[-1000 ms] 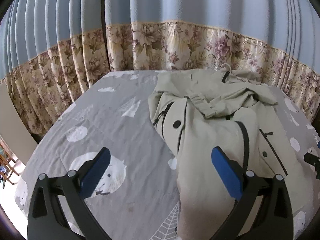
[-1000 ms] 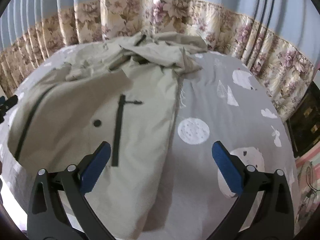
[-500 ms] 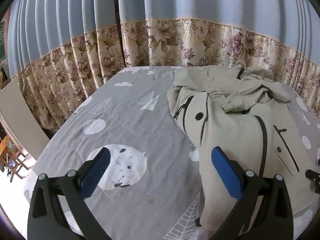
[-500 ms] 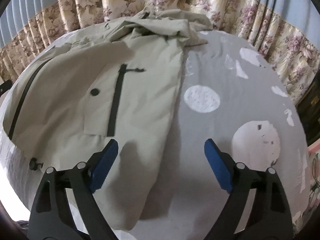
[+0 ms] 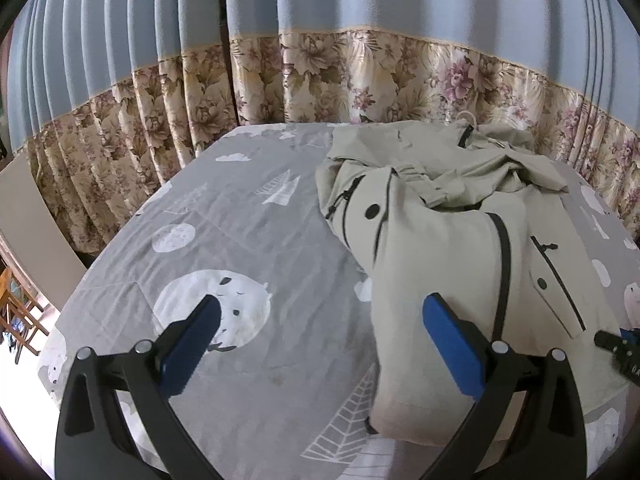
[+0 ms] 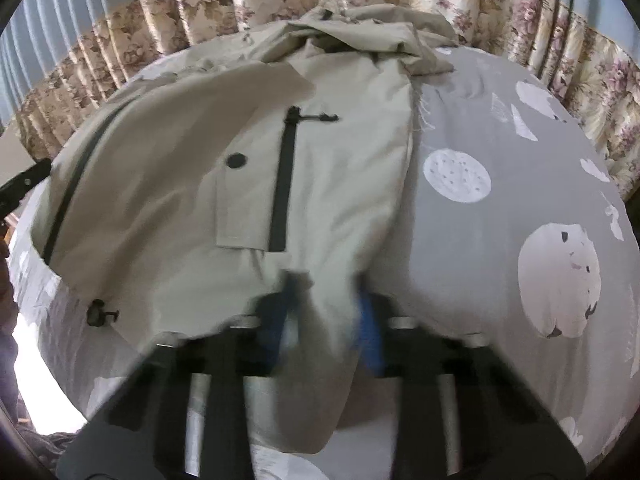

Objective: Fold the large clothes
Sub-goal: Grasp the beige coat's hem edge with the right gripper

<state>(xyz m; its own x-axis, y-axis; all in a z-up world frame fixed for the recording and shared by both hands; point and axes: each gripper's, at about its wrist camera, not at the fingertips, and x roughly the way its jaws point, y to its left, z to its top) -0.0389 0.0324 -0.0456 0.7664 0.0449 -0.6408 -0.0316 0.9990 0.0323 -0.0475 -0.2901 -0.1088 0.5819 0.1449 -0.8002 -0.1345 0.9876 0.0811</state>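
Note:
A beige jacket [image 5: 452,248] with black zips and snaps lies partly folded on the right half of a bed, its hood bunched at the far end. My left gripper [image 5: 320,336] is open and empty above the bed, its right pad over the jacket's near left hem. In the right wrist view the jacket [image 6: 248,176] fills the middle. My right gripper [image 6: 328,320] has its blue pads close together on a ridge of the jacket's near hem; the image there is motion-blurred.
The bed has a grey sheet [image 5: 224,240] printed with white moons and trees. Blue and floral curtains [image 5: 320,72] hang close behind the bed. A wooden chair [image 5: 16,312] stands at far left. The right gripper's tip [image 5: 616,348] shows at the right edge.
My right gripper moved down and forward onto the jacket's near hem and its jaws closed from wide open onto the cloth. My left gripper pulled back and stayed open.

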